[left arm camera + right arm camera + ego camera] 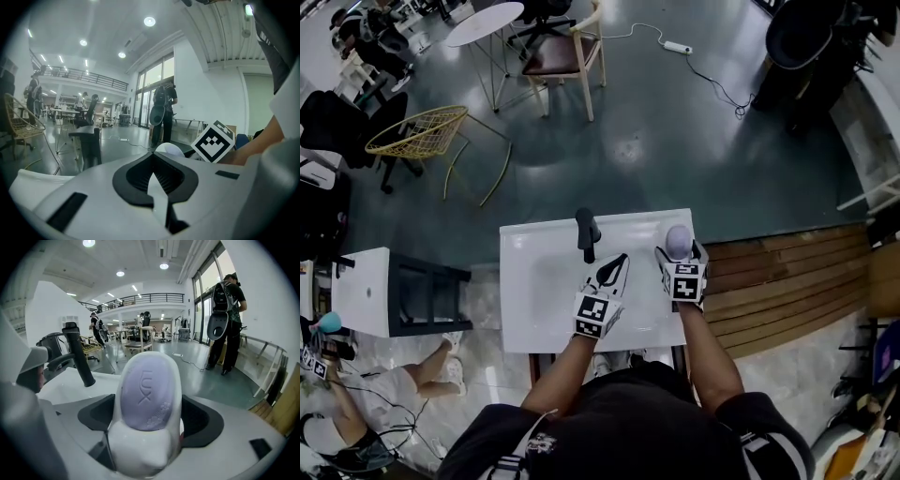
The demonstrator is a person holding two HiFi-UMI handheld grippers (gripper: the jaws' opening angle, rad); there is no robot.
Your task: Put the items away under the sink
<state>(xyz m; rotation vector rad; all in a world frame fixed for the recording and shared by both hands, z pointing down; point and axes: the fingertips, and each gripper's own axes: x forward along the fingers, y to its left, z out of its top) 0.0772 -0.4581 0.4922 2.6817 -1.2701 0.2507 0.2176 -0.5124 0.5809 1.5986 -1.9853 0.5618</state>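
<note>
Right gripper point(680, 255) clamps the soap dish point(140, 451) over the right edge of the sink point(534, 281), while left gripper point(610, 273) is closed on nothing; if the dish tilts, the purple soap point(147, 390) may slide out.

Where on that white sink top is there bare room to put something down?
The bare patch is the left half of the sink top, between its left edge and the black faucet. The right half is crowded: the left gripper and the right gripper, holding the purple soap, fill it.
</note>
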